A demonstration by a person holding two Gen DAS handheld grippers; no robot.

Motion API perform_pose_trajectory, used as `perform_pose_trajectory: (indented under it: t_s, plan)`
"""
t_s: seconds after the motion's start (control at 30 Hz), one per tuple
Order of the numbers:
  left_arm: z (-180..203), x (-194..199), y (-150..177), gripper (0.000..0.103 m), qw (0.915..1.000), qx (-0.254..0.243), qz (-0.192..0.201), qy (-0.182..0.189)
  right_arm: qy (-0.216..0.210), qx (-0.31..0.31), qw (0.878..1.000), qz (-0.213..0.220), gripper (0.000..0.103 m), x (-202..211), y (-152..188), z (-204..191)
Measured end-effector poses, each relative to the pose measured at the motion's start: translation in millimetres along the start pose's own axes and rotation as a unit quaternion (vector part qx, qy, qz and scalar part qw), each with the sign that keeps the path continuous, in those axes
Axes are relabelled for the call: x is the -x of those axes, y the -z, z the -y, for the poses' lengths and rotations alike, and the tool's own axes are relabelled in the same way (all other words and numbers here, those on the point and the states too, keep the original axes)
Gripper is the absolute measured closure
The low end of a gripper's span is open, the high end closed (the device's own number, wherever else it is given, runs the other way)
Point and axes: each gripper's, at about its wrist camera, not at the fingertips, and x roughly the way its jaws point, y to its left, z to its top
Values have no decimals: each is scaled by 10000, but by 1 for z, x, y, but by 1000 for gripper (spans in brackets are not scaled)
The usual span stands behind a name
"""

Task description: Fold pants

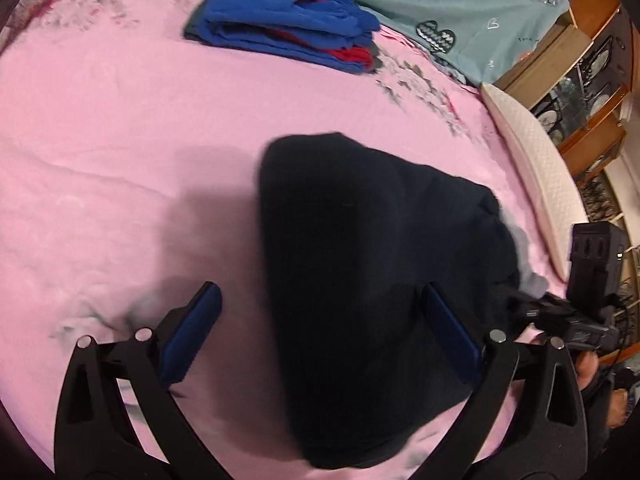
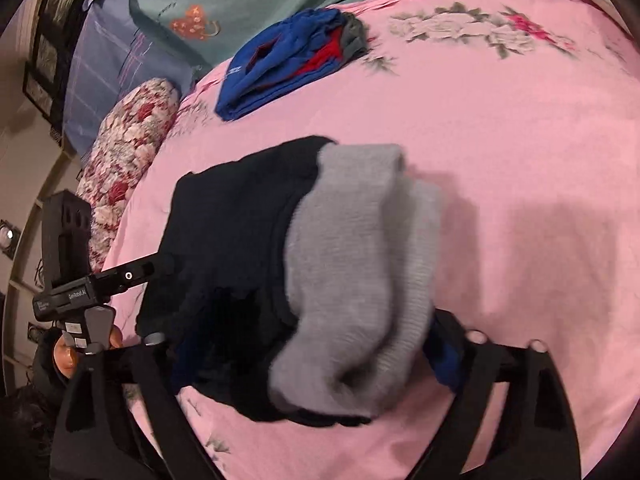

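Dark navy pants lie folded into a compact bundle on the pink bedsheet. In the right wrist view the pants show a grey ribbed waistband on top. My left gripper is open, its blue-padded fingers straddling the bundle's near left side just above it. My right gripper is over the bundle's other end; the cloth hides its fingers, with only a blue pad showing. The right gripper's body also shows in the left wrist view.
A folded stack of blue and red clothes lies at the far side of the bed, also in the right wrist view. A teal quilt, a floral bolster, a white pillow and wooden shelves border the bed.
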Motion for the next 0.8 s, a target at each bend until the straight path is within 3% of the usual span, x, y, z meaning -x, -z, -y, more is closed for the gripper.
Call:
perform_pose_trajectory:
  t_s: [0.07,0.17,0.2,0.23,0.33,0.43,0.67,0.8]
  plan:
    - [13,-6,3,3,9996,-144,-162,204,15,123,9999,-54,45,-2,-1,-6]
    - [27,-11,7,6,9992,-356,-160,-27,-171,-1,9998,-79,61,2,-2,2]
    - [23,-9,5,15,9996,-255,-120,18,-240,-64,9997,-59,62,4,-1,5]
    - [18,-6,2,37,9998,-114,-95,105,-281,-99,9996,-16,64,7,0,6]
    - [10,0,-5,49,9995,125,-97,274,-300,-60,9995,118,67,13,2,2]
    - [20,10,-2,52,9998,-153,47,107,-417,65,9987,297,69,24,0,-12]
    - [24,46,-10,53,9981,-212,541,188,-627,512,9950,578,69,49,-8,-53]
    - [26,70,-32,53,9955,-319,889,63,-661,693,9921,808,69,58,-28,-74]
